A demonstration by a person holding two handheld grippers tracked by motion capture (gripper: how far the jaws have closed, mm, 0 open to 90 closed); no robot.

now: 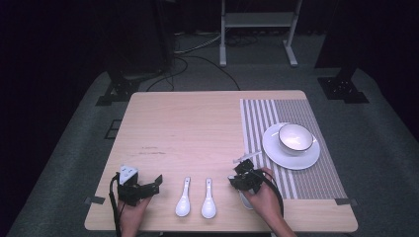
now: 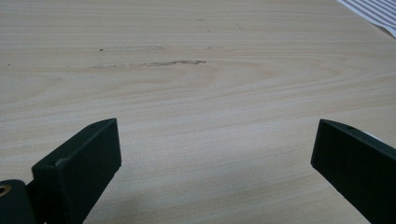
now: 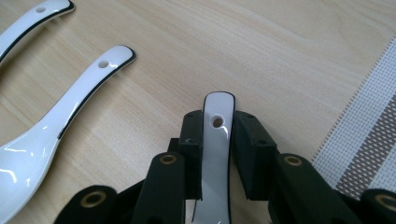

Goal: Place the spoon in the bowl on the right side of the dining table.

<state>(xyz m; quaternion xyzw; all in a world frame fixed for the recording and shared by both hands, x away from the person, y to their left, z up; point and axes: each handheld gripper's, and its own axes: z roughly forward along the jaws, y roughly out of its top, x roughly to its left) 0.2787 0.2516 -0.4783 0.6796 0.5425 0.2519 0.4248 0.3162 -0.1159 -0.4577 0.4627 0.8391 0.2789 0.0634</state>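
Three white ceramic spoons with dark rims are here. Two spoons (image 1: 183,199) (image 1: 208,200) lie side by side near the table's front edge, handles pointing away from me. In the right gripper view they lie to the left, the near one (image 3: 70,107) and the far one (image 3: 28,21). My right gripper (image 1: 244,174) (image 3: 217,122) is shut on the third spoon's handle (image 3: 217,149), whose holed tip sticks out past the pads. Its bowl (image 1: 244,200) shows under the hand. My left gripper (image 1: 143,183) (image 2: 215,154) rests at the front left, open, with bare wood between its jaws.
A white bowl (image 1: 295,137) stands on a white plate (image 1: 291,158) on a grey striped placemat (image 1: 316,182) covering the table's right side; its corner (image 2: 373,9) shows in the left gripper view. The wooden table (image 1: 188,128) has scuff marks mid-left. A metal stand and cables lie on the floor beyond.
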